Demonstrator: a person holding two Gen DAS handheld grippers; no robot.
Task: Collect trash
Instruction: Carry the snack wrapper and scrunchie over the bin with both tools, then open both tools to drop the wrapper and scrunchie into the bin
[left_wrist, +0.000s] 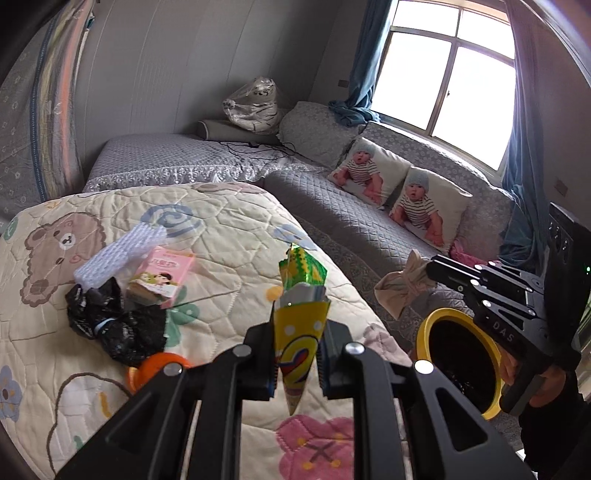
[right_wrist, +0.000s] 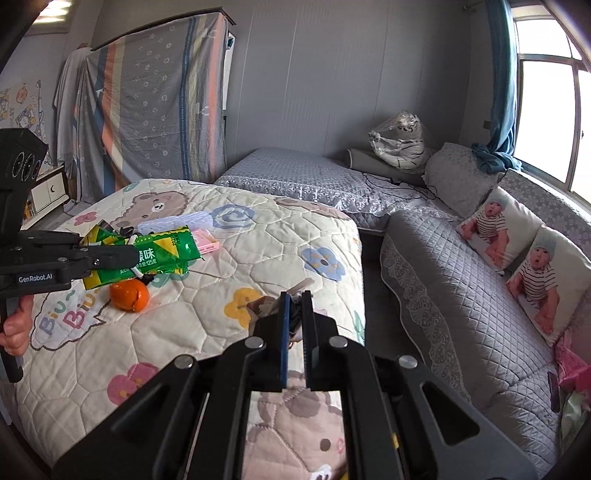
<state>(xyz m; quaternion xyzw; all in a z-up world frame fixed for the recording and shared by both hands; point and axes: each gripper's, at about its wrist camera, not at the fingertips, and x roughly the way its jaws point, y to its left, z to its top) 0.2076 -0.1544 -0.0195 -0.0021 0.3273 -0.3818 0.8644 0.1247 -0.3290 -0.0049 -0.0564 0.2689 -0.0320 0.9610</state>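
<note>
Black fingers of the left gripper (left_wrist: 297, 354) fill the bottom of the left wrist view, pinching a yellow and green snack wrapper (left_wrist: 301, 314) that stands upright between the pads, its pointed lower end hanging below them and its torn green top rising above. Just behind it the cartoon bear quilt (left_wrist: 229, 236) carries the remaining litter: a crumpled black plastic bag (left_wrist: 114, 325), a pink carton (left_wrist: 162, 277) lying beside it, a white foam net sleeve (left_wrist: 122, 254) touching the carton's far side, and an orange peel (left_wrist: 159, 369) near the left finger. To the right, the right gripper (left_wrist: 424, 275) is pressed together on a wad of beige paper (left_wrist: 400, 286), held above a yellow-rimmed bin (left_wrist: 461, 358) with a dark lining, which stands beside the quilt's edge. A hand (left_wrist: 532, 380) grips the handle under that gripper. From the right wrist view, its pads stand nearly touching with the paper wad (right_wrist: 264, 306) poking out ahead of them. Beyond lies a grey quilted sofa (left_wrist: 351, 218) with two baby-print cushions (left_wrist: 402, 192) leaning on its backrest. Further back a plastic-wrapped plush tiger (left_wrist: 253, 105) sits in the corner, and blue curtains (left_wrist: 364, 62) frame a bright window (left_wrist: 450, 66).
</note>
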